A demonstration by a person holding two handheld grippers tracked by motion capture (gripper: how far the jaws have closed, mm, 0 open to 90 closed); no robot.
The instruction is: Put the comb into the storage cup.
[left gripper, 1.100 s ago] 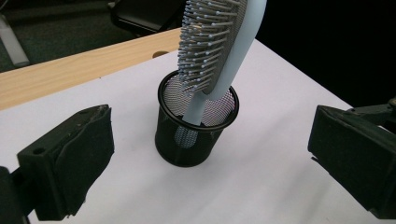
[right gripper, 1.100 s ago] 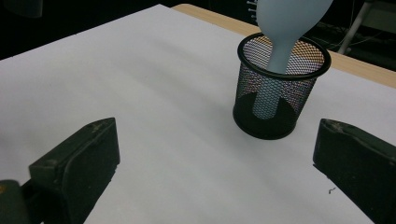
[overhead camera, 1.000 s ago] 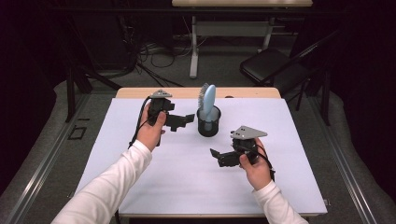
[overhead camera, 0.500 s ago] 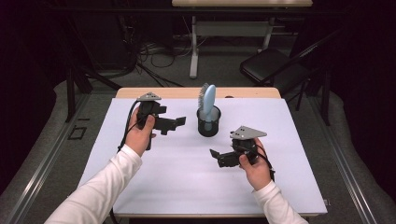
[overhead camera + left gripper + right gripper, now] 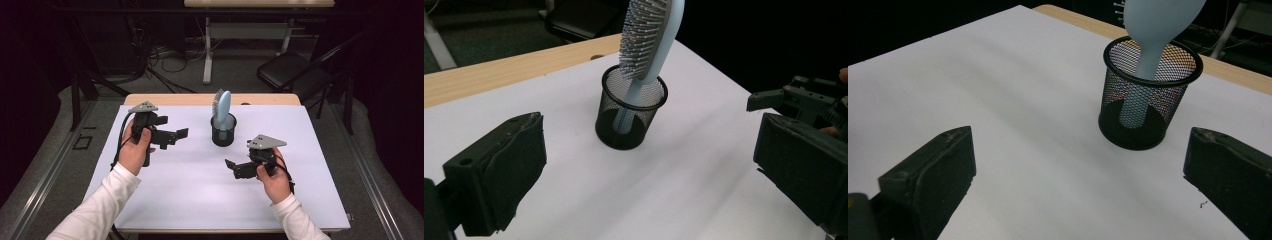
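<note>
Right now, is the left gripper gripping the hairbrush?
No: the left gripper is open and apart from the hairbrush, which stands handle-down in the mesh cup.

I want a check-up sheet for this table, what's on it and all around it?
Surface: white table, wooden strip at far edge.
Job's things: blue hairbrush standing handle-down, tilted, in black mesh cup.
Clutter: nothing seen.
Grippers: left hand-held gripper open, apart from cup; right hand-held gripper open, apart from cup.
Cables: black cable loops from the left one; floor cables beyond.
Surroundings: dark room, black chair, table leg.
</note>
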